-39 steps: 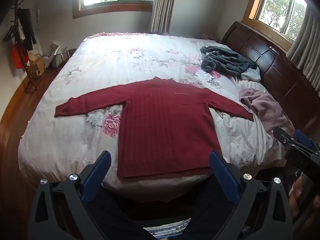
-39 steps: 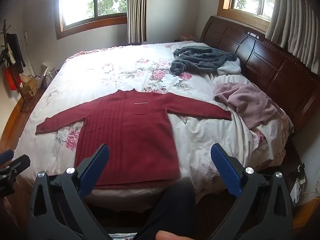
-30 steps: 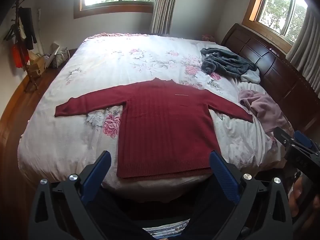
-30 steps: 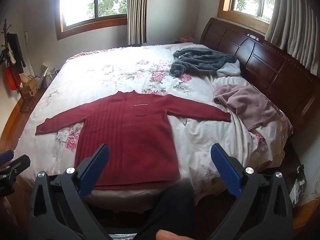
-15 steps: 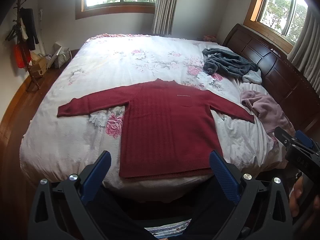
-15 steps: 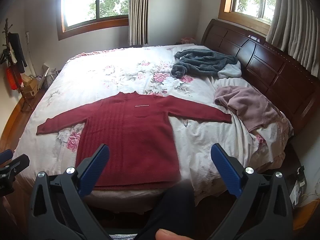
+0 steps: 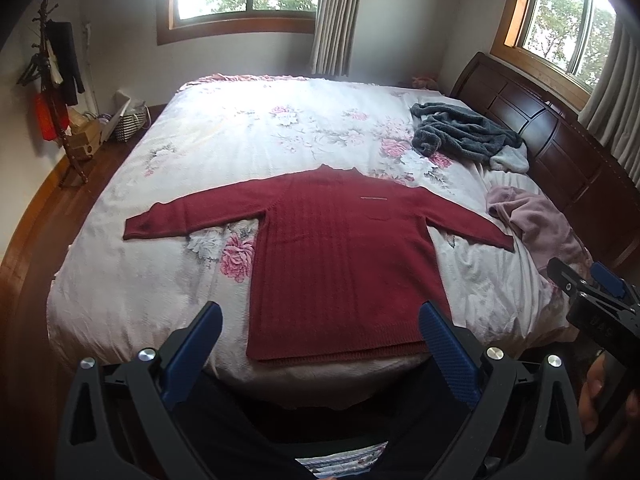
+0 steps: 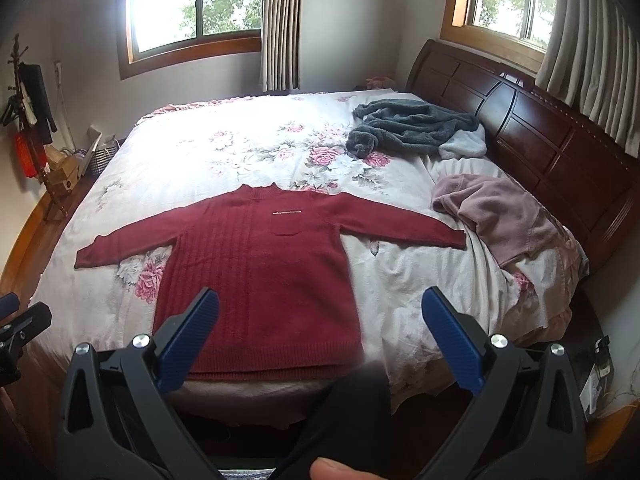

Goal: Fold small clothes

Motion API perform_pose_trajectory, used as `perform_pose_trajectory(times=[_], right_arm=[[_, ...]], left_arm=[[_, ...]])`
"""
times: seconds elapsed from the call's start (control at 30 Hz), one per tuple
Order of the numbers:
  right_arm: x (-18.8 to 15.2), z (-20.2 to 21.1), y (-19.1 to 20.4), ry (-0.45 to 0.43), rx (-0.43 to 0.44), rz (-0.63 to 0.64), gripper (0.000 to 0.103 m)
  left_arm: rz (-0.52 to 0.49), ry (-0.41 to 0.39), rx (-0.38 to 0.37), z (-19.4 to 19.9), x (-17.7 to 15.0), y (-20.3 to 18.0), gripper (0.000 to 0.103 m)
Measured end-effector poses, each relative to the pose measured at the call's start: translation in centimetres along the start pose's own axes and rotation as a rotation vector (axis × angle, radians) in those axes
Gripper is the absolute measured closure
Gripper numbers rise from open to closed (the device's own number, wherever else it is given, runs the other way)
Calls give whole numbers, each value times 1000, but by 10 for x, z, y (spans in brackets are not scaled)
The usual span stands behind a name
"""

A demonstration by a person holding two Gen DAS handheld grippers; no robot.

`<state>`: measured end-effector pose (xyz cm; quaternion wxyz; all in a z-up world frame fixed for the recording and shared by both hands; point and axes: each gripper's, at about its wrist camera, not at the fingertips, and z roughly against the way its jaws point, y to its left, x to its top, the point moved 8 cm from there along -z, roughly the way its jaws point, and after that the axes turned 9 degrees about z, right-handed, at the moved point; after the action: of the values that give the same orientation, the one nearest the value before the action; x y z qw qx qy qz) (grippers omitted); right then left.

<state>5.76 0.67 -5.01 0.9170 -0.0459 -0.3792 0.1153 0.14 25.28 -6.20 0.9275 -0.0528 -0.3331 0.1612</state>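
Note:
A dark red knit sweater (image 7: 340,256) (image 8: 264,272) lies flat and face up on the floral bedspread, both sleeves spread out sideways, its hem at the near edge of the bed. My left gripper (image 7: 320,320) hangs open above and in front of the hem, nothing between its blue pads. My right gripper (image 8: 320,308) is also open and empty, held off the near edge, a little to the right of the sweater. Neither touches the cloth.
A grey fleece garment (image 7: 464,132) (image 8: 412,124) and a pink garment (image 7: 536,224) (image 8: 504,216) lie by the dark wooden headboard (image 8: 540,136) on the right. A coat stand (image 7: 52,92) and boxes stand on the floor at left. Dark trouser legs (image 8: 352,412) are below the grippers.
Both views have shifted slightly; the sweater sits a touch further right and higher in the left wrist view. The sweater itself lies unmoved and both grippers stay open.

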Motion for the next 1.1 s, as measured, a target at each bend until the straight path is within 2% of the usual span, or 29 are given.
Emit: perform_pose_trajectory(times=[1.1], right_arm=[[0, 2, -3, -4, 0, -1, 3]], left_arm=[[-1, -4, 0, 0, 2, 2, 4]])
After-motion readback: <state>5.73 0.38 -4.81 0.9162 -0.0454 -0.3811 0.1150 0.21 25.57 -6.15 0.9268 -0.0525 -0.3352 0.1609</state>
